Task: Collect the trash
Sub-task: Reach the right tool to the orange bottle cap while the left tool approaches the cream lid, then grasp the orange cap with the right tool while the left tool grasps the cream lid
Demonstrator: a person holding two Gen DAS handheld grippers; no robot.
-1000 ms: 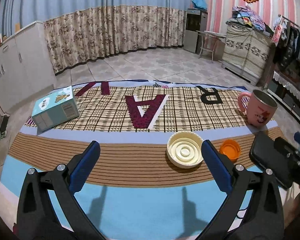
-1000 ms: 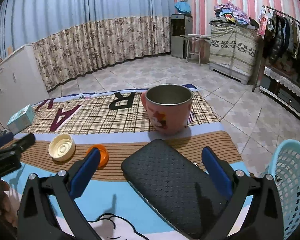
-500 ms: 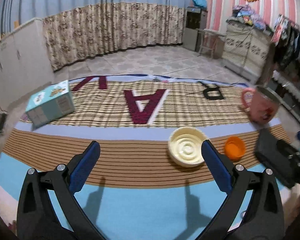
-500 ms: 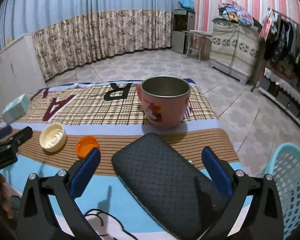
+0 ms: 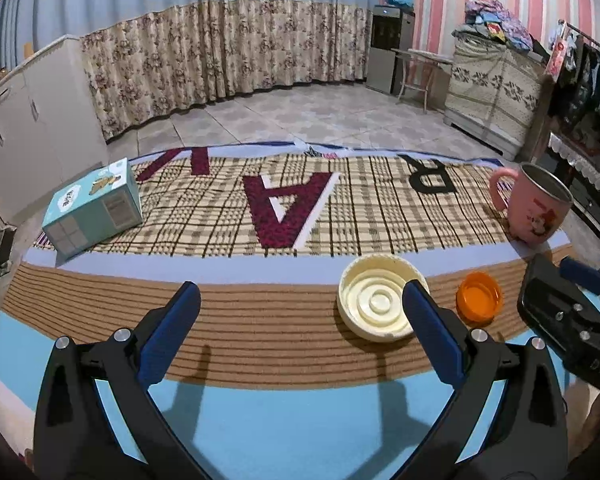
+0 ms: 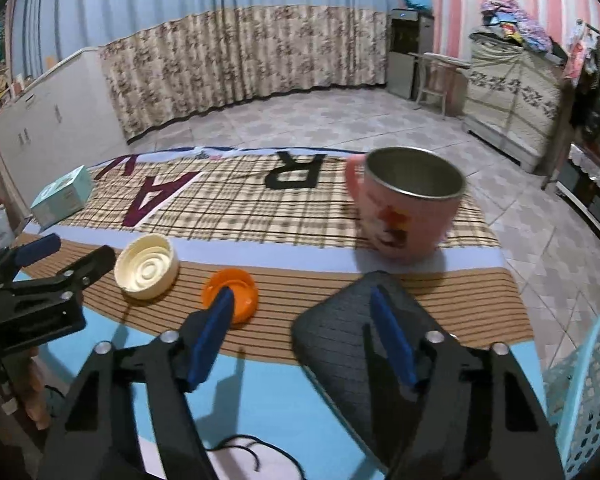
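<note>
Orange bottle cap lies just past the right gripper's left finger, and the jaws are closing with nothing between them. Cream lid sits by the right finger of the left gripper, which gapes wide and empty. Both pieces remain uncollected; the blue basket, low right, waits.
</note>
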